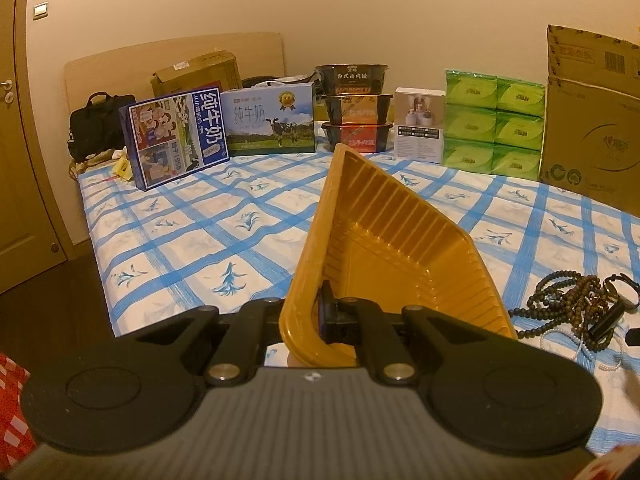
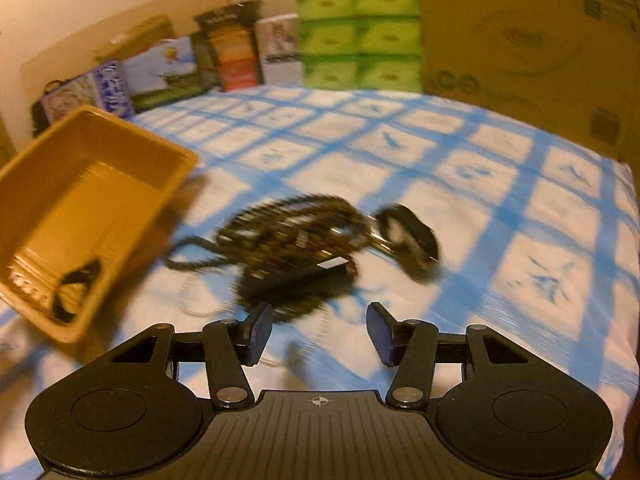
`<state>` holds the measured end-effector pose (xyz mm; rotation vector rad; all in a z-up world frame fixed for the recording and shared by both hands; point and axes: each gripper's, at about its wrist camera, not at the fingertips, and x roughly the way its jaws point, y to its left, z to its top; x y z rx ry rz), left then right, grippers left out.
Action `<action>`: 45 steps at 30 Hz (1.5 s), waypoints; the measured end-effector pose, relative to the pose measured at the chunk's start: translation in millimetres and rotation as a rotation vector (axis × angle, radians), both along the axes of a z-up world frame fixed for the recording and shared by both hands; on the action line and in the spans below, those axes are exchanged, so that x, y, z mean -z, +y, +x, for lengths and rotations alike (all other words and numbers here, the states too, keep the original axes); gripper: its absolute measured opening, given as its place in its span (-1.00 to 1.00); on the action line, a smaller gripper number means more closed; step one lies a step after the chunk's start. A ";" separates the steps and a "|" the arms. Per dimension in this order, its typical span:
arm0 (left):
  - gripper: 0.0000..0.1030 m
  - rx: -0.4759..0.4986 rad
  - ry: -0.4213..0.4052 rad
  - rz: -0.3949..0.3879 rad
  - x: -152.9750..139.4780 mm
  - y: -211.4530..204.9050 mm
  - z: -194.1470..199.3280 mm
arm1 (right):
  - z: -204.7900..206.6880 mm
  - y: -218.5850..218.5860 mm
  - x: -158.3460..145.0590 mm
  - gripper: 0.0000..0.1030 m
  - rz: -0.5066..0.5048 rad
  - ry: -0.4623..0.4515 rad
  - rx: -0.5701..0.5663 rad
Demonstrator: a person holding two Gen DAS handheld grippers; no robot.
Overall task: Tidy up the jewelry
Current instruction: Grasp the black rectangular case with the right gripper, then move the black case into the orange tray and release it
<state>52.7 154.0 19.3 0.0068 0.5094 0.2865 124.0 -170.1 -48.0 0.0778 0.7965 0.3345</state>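
My left gripper [image 1: 316,312] is shut on the near rim of a yellow plastic tray [image 1: 384,232] and holds it tilted above the bed. The tray shows at the left in the right wrist view [image 2: 80,200], with the left gripper's finger dark at its near wall. A tangled pile of dark bead necklaces [image 2: 280,240] with a wristwatch [image 2: 408,240] lies on the sheet just ahead of my right gripper [image 2: 320,332], which is open and empty. The pile shows at the right edge of the left wrist view [image 1: 572,312], with a white bead string [image 1: 560,340].
The bed has a blue-checked sheet [image 1: 200,240]. Along its far side stand milk cartons [image 1: 268,120], stacked food bowls [image 1: 356,108], green tissue packs [image 1: 492,120] and a large cardboard box [image 1: 592,120]. A wooden door [image 1: 16,160] is at the left.
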 end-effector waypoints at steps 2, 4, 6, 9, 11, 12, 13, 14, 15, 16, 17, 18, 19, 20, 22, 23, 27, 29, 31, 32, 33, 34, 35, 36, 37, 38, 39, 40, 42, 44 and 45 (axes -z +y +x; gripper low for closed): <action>-0.88 -0.001 0.003 0.001 0.1 -1.1 1.1 | 4.9 -1.4 5.1 0.02 -0.003 0.016 -0.001; -0.88 -0.002 0.005 0.005 0.5 -1.6 1.4 | 6.1 -1.9 7.4 0.02 0.010 0.032 -0.011; -0.88 -0.002 0.006 0.008 0.5 -1.1 1.5 | 5.6 0.7 8.2 0.01 0.011 0.026 -0.017; -0.89 -0.001 0.008 0.011 1.4 -1.8 1.8 | 7.3 6.1 5.6 0.01 0.018 -0.007 -0.024; -0.89 0.000 0.009 0.015 1.6 -1.6 2.5 | 11.8 8.0 3.0 0.01 0.034 -0.024 -0.014; -0.89 -0.001 0.008 0.012 1.5 -2.0 2.1 | 14.6 8.3 2.3 0.01 0.046 -0.024 -0.007; -0.89 -0.002 0.008 0.012 1.5 -1.7 2.6 | 18.3 7.5 1.6 0.02 0.064 -0.022 0.004; -0.89 -0.001 0.009 0.013 1.3 -1.8 2.7 | 22.7 7.5 0.9 0.04 0.075 -0.016 0.011; -0.89 0.000 0.009 0.013 1.4 -2.0 2.2 | 25.9 8.7 -0.1 0.10 0.070 -0.015 0.012; -0.89 0.000 0.010 0.013 1.3 -1.8 2.7 | 28.3 11.6 -0.9 0.36 0.053 -0.018 0.006; -0.89 0.001 0.010 0.014 1.1 -2.0 2.9 | 29.5 14.6 -2.1 0.60 0.036 -0.025 -0.008; -0.89 0.000 0.008 0.012 1.3 -2.2 2.3 | 29.8 16.8 -2.6 0.66 0.021 -0.036 -0.024; -0.89 0.001 0.008 0.013 1.1 -2.0 2.8 | 29.6 20.1 -3.9 0.66 0.004 -0.049 -0.049; -0.89 0.000 0.008 0.015 1.2 -2.4 2.9 | 29.2 22.8 -3.1 0.66 -0.007 -0.055 -0.072; -0.89 0.000 0.008 0.014 1.9 -2.0 2.5 | 29.7 28.2 -1.3 0.66 -0.045 -0.066 -0.108; -0.89 0.001 0.008 0.013 1.9 -1.6 2.8 | 30.3 31.1 0.4 0.66 -0.066 -0.074 -0.127; -0.89 0.000 0.009 0.015 1.8 -2.3 2.5 | 34.7 37.1 11.6 0.66 -0.144 -0.079 -0.177; -0.89 -0.001 0.009 0.016 1.8 -2.1 2.8 | 37.2 37.6 15.4 0.66 -0.160 -0.080 -0.194; -0.89 -0.001 0.009 0.016 1.6 -1.8 3.2 | 37.7 36.9 16.7 0.65 -0.168 -0.088 -0.203; -0.89 0.000 0.009 0.017 1.6 -2.0 2.8 | 37.9 37.7 17.2 0.65 -0.179 -0.090 -0.213; -0.89 0.000 0.009 0.016 1.6 -2.0 2.7 | 37.9 39.0 17.9 0.65 -0.193 -0.088 -0.225; -0.89 0.001 0.008 0.016 1.6 -2.1 2.6 | 37.5 40.6 18.5 0.65 -0.206 -0.083 -0.233; -0.89 0.001 0.009 0.015 1.6 -1.9 2.8 | 36.5 41.1 18.7 0.65 -0.209 -0.086 -0.237; -0.89 0.001 0.008 0.017 1.6 -2.3 2.6 | 35.7 41.3 18.4 0.65 -0.213 -0.088 -0.237; -0.89 0.001 0.008 0.017 1.6 -2.0 3.0 | 35.1 40.9 19.0 0.62 -0.214 -0.090 -0.234; -0.89 0.001 0.009 0.017 1.7 -1.9 3.3 | 34.7 40.4 19.0 0.57 -0.212 -0.092 -0.229; -0.89 0.001 0.008 0.017 1.5 -2.3 2.7 | 34.6 40.2 18.6 0.56 -0.210 -0.095 -0.226; -0.89 0.001 0.008 0.017 1.5 -2.3 2.8 | 34.5 40.7 19.1 0.55 -0.213 -0.097 -0.220; -0.89 0.000 0.008 0.017 1.5 -2.3 2.8 | 35.0 43.9 18.9 0.55 -0.221 -0.099 -0.216; -0.89 -0.001 0.007 0.013 1.4 -1.7 3.1 | 36.6 47.4 19.6 0.55 -0.221 -0.098 -0.221; -0.89 0.001 0.009 0.017 1.4 -2.3 2.8 | 36.9 48.8 19.2 0.54 -0.224 -0.099 -0.221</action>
